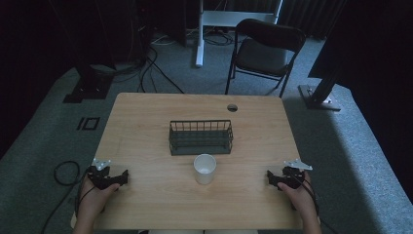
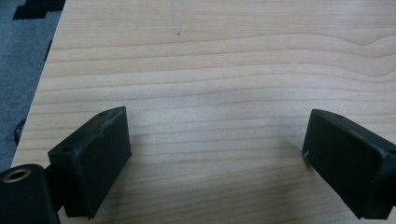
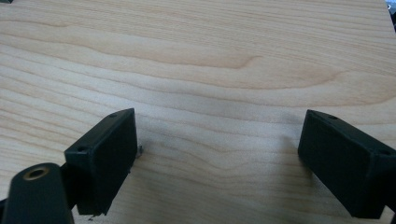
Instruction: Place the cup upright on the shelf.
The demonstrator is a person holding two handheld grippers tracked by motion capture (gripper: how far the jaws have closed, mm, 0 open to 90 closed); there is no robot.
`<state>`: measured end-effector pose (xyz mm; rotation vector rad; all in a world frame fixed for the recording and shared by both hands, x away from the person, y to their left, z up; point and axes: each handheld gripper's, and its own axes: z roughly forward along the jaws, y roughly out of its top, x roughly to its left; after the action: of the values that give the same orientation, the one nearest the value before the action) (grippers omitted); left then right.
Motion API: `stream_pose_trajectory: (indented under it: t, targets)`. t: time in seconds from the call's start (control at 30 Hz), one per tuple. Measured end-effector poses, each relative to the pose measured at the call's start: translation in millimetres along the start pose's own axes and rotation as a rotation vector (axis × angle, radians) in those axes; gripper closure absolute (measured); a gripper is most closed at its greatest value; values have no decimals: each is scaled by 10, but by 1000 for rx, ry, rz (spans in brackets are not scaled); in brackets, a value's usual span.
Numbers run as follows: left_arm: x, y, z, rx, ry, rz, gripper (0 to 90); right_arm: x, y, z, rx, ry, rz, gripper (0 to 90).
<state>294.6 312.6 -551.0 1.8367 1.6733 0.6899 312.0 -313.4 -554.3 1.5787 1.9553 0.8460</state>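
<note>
Cup [image 1: 205,168] — white, upright, open top, low centre of the high view, on the wooden table [image 1: 146,117].

— Touching anything?

— No. Black wire basket [image 1: 200,137] sits just above it in the frame, close but apart. Can't see anything in the basket.

— Left gripper?

— Left gripper [image 1: 117,177] at lower left of the high view, held in the person's left hand [image 1: 92,197], near the table's left edge. Well apart from the cup. In the left gripper view [image 2: 217,149] the jaws are spread wide, bare wood grain between them, nothing held.

— Right one?

— Right gripper [image 1: 272,179] at lower right of the high view, in the right hand [image 1: 302,197], near the right edge. Also well apart from the cup. Right gripper view [image 3: 217,149]: jaws spread wide, just table between, nothing held.

— Cup between the two grippers?

— Roughly, yes; cup sits centre, grippers either side and slightly lower in frame.

— Background?

— Black folding chair [image 1: 265,51] at upper centre-right beyond the table, cables [image 1: 146,68] on the grey floor upper left. Small round hole [image 1: 232,107] in the tabletop near its far edge.
</note>
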Motion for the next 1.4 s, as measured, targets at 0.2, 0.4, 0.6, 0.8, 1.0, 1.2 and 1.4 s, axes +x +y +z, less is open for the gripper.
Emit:
stream_pose_trajectory:
  t: [0.2,0.4,0.6,0.8,1.0,1.2,1.4]
  targets:
    - [9,-3,-4,1,-8,9,81,0,1,1,1,-1,1,110]
    - [11,-4,-4,1,-8,10,81,0,0,1,1,-1,1,110]
    - [13,-3,-3,1,-11,12,81,0,1,1,1,-1,1,110]
    - [24,0,-2,0,-27,30,83,1,0,1,1,-2,0,110]
    - [18,14,4,-13,-49,101,85,2,0,0,1,-3,-1,110]
    - [-42,21,6,-15,-71,139,85,2,0,0,1,-3,-1,110]
    - [-124,32,0,-15,-93,180,85,1,1,1,1,-2,0,110]
